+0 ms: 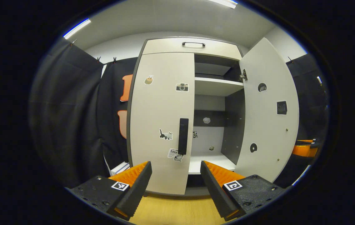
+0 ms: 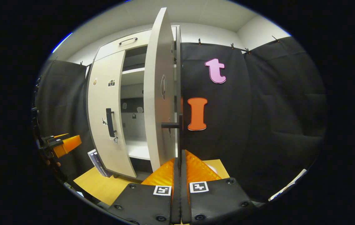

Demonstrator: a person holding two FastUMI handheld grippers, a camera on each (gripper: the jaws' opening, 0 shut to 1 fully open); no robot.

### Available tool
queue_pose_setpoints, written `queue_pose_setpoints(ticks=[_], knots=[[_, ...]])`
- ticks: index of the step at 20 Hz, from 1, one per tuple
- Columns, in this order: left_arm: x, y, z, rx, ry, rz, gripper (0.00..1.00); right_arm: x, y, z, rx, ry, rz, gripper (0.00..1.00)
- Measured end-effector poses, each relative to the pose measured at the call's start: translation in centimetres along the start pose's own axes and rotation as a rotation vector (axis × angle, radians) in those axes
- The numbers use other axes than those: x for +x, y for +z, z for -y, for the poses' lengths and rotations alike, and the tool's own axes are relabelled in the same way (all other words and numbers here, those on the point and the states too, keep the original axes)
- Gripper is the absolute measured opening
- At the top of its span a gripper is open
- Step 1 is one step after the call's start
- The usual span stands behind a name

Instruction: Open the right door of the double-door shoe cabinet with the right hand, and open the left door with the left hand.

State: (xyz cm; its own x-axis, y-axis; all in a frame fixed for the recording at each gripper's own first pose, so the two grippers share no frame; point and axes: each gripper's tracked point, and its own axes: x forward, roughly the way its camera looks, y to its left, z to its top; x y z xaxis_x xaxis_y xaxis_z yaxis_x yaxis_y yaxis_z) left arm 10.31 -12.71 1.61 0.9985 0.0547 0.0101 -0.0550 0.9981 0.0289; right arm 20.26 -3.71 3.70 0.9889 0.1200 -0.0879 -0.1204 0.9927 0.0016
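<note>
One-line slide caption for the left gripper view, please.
Open left tongs approach the closed left door's handle; right door already swung open.

Black curtains (image 1: 68,118) clipped up all around, white ceiling (image 1: 171,22) with strip lights (image 1: 77,28) overhead. Stack of books (image 2: 96,162) leaning low on a wooden tabletop (image 2: 102,186).

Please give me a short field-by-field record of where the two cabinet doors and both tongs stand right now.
right door: swung wide open
left door: closed
left door handle: untouched, ahead of the left tongs
left tongs: open, short of the handle
right tongs: shut on the right door handle
cabinet interior: shelf visible, appears bare
remaining step: left door not yet opened
</note>
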Motion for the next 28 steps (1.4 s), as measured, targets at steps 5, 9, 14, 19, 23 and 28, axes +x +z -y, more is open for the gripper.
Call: queue_pose_setpoints(ticks=[5,9,14,19,23,28], knots=[[3.0,-0.2,0.9,0.002,-0.009,0.003,0.95,-1.2,0.8,0.7,0.01,-0.033,0.034,0.02],[5.4,0.3,1.5,0.016,-0.023,0.018,0.95,-2.1,0.4,2.0,0.021,-0.072,0.032,0.41],[8.9,-0.2,2.2,0.019,-0.046,0.009,0.95,-3.4,-0.3,3.7,0.073,-0.107,0.008,0.47],[12.6,0.1,2.6,0.057,-0.037,0.03,0.95,-3.9,-1.0,5.5,0.107,-0.151,-0.004,0.85],[15.3,0.4,1.8,0.056,-0.016,0.028,0.95,-3.6,-1.2,6.5,0.117,-0.181,-0.006,0.98],[18.4,-0.4,0.6,0.052,0.005,-0.003,0.95,-3.0,-1.0,6.5,0.129,-0.182,-0.007,0.98]])
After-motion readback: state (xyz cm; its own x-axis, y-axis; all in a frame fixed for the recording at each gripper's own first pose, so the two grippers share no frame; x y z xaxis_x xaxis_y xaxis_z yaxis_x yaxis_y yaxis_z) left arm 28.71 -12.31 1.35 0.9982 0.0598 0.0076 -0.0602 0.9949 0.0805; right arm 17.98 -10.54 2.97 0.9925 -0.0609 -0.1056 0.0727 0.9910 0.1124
